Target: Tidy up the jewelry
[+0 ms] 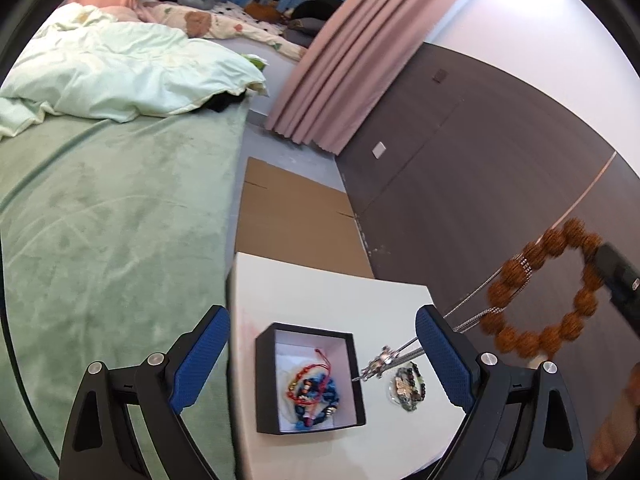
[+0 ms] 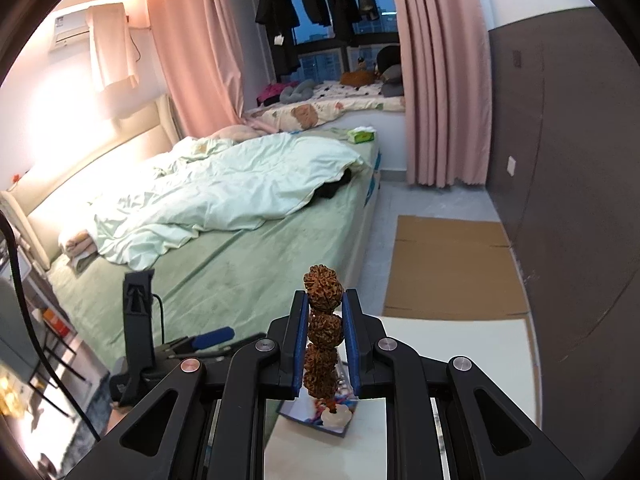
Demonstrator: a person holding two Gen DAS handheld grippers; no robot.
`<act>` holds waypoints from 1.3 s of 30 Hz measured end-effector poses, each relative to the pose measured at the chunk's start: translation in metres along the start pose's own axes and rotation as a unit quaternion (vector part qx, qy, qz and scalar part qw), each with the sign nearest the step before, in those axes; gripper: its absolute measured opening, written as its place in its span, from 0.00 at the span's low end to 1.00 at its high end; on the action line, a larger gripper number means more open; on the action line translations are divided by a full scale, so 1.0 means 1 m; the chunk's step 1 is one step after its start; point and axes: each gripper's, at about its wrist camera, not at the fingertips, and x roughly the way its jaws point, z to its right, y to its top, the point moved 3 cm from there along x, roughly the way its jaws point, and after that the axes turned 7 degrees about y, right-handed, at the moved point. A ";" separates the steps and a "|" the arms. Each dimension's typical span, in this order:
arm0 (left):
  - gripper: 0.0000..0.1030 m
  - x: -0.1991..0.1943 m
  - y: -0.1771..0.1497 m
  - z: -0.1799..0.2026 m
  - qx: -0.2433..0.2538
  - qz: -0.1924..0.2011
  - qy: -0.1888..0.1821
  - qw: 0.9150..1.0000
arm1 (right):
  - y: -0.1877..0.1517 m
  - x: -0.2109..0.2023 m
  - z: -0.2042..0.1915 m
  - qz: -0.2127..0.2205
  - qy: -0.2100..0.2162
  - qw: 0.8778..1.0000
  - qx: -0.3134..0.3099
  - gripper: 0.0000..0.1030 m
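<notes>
Bedroom setting, green bed alongside, and the right claw [image 2: 324, 344] has its jaws clamped on the brown bead bracelet [image 1: 548, 292], holding it up in the air, well above the white bench [image 1: 320, 292]. A silver chain [image 1: 404, 354] trails from it down toward the bench. Left claw [image 1: 322, 360] hangs wide, gripping nothing, over the black box [image 1: 310, 380] already holding colourful bracelets. Another beaded piece [image 1: 408, 386] lies just beside the box. Looks like mid-carry; next the bracelet needs lowering into the box, chain untangled first
</notes>
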 end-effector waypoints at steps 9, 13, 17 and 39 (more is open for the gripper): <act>0.91 -0.003 0.000 -0.009 -0.009 0.001 0.011 1.000 | -0.031 0.049 0.013 -0.043 0.032 0.998 0.041 0.18; 0.91 0.001 0.000 -0.012 -0.014 -0.002 0.014 1.000 | -0.045 0.071 0.027 -0.074 0.059 0.993 0.077 0.20; 0.91 0.003 -0.001 -0.010 -0.010 -0.005 0.015 1.000 | -0.053 0.072 0.037 -0.079 0.065 0.991 0.091 0.46; 0.91 0.038 -0.026 0.062 0.078 -0.040 -0.008 0.996 | -0.133 0.017 0.154 -0.063 0.010 0.977 0.203 0.46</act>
